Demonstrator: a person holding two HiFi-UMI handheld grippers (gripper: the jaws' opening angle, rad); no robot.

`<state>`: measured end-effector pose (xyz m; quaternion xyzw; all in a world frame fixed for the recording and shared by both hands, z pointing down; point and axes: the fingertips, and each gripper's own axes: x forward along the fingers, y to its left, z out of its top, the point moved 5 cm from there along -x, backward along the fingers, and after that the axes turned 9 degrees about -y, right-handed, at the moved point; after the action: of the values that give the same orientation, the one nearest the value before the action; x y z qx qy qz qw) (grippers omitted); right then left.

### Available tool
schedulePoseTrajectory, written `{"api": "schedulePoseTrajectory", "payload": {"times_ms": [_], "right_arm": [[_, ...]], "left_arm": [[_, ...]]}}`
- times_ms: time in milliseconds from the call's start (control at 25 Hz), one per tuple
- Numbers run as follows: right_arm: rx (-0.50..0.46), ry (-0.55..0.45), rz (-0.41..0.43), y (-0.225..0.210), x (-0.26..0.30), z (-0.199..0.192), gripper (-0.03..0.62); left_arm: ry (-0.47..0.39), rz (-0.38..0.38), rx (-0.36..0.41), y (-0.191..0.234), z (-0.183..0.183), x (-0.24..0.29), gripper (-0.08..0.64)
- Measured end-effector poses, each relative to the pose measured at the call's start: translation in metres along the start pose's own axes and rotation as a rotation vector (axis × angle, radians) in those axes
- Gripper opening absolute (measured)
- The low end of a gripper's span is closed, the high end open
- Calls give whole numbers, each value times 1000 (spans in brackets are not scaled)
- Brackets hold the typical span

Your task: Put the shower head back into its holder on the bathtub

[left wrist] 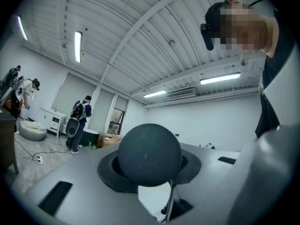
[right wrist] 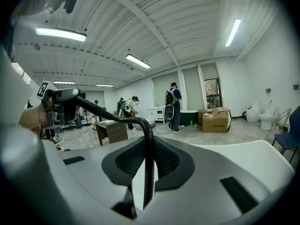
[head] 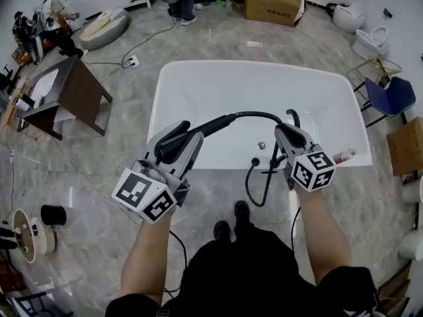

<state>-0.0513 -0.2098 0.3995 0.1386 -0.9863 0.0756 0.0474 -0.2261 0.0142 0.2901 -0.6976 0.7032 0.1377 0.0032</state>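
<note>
The black shower head (head: 173, 145) is clamped in my left gripper (head: 187, 136), held level over the near rim of the white bathtub (head: 198, 68). In the left gripper view its rounded black end (left wrist: 149, 154) fills the space between the pads. A black ribbed hose (head: 254, 115) arcs from the head to my right gripper (head: 285, 132), which is shut on it. From there the hose loops down to a black fitting (head: 255, 162) on the near rim, beside a chrome knob (head: 262, 145). In the right gripper view the hose (right wrist: 149, 144) runs up between the jaws.
A brown desk (head: 66, 91) stands left of the tub, with a power strip (head: 131, 61) and cable on the floor. A cardboard box (head: 274, 2), toilets (head: 370, 41) and a blue chair (head: 390, 96) are behind and right. People stand at the back (head: 56, 12).
</note>
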Motion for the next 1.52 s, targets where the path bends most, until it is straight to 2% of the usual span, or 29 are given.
{"api": "schedulePoseTrajectory", "payload": {"times_ms": [360,840,1400,1520], "right_arm": [[-62,-25,76,-3,39,37,64],[-148,-96,160,-1,79,94,64],[-167,-145,150,-21,95,120,66],[-166,-162,143,-23,100,128,66]], "left_arm": [[-61,76,-24,20,7,-1,138],[-134,130,41,30,41,10,138],[-142,153,234,8,46,46,140],[-154,158,253,7,48,53,138]]}}
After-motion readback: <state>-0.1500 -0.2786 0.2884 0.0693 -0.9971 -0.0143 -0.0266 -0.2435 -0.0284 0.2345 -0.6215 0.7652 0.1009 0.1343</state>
